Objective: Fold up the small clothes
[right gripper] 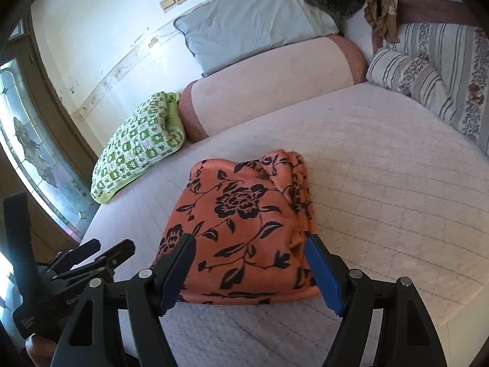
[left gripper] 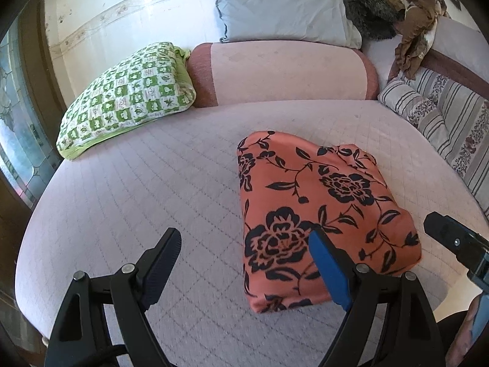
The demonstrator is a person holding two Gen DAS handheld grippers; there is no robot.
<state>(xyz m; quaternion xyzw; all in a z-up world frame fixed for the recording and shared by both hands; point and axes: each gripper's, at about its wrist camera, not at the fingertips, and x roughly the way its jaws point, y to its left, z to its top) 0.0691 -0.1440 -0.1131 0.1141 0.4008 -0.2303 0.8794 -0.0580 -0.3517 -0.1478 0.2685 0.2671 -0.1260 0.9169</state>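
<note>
An orange cloth with black flowers (left gripper: 321,211) lies folded into a thick rectangle on the pale quilted bed (left gripper: 152,183). My left gripper (left gripper: 244,244) is open and empty, held above the bed at the cloth's near left edge. In the right wrist view the folded cloth (right gripper: 241,226) lies straight ahead, its layered edges on the right. My right gripper (right gripper: 250,250) is open and empty, held over the cloth's near end. The left gripper also shows at the lower left of that view (right gripper: 101,253), and part of the right gripper's body (left gripper: 458,244) at the right edge of the left view.
A green checked pillow (left gripper: 128,94) lies at the back left beside a pink bolster (left gripper: 281,73). A grey pillow (left gripper: 281,12) leans on the wall. Striped floral cushions (left gripper: 434,113) line the right side. Brown clothing (left gripper: 412,24) sits in the far corner. A window (right gripper: 27,153) is on the left.
</note>
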